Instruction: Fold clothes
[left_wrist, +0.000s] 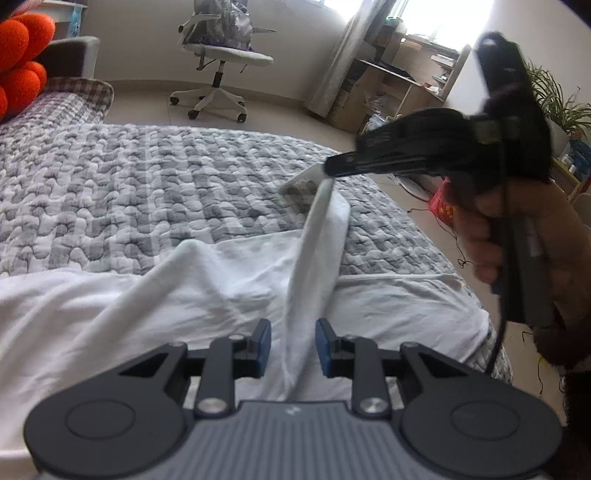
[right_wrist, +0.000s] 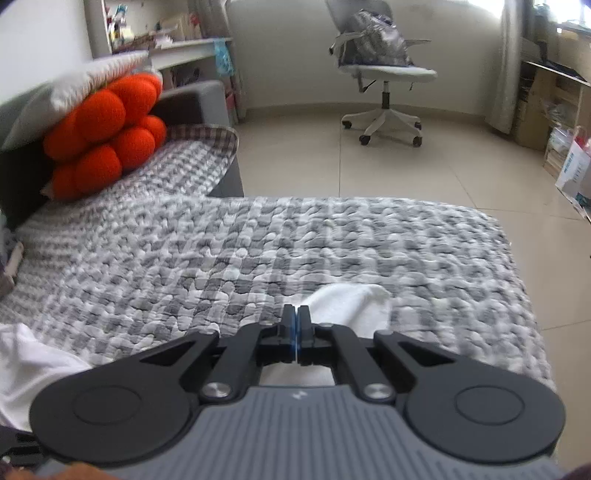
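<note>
I see the grey checked bed with the white garment lying on it. My right tool is closed on one raised corner; my left tool is open around the cloth.

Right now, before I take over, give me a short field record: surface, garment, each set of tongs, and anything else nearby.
surface: grey-and-white quilted cover on the bed
garment: white garment, mostly spread flat at the near edge, one strip lifted up
left tongs: open, lifted strip running between the fingers, not pinched
right tongs: shut on white garment, holding the strip's end raised above the quilt
nearby: orange cushion at the head end; white office chair on the tiled floor beyond
</note>
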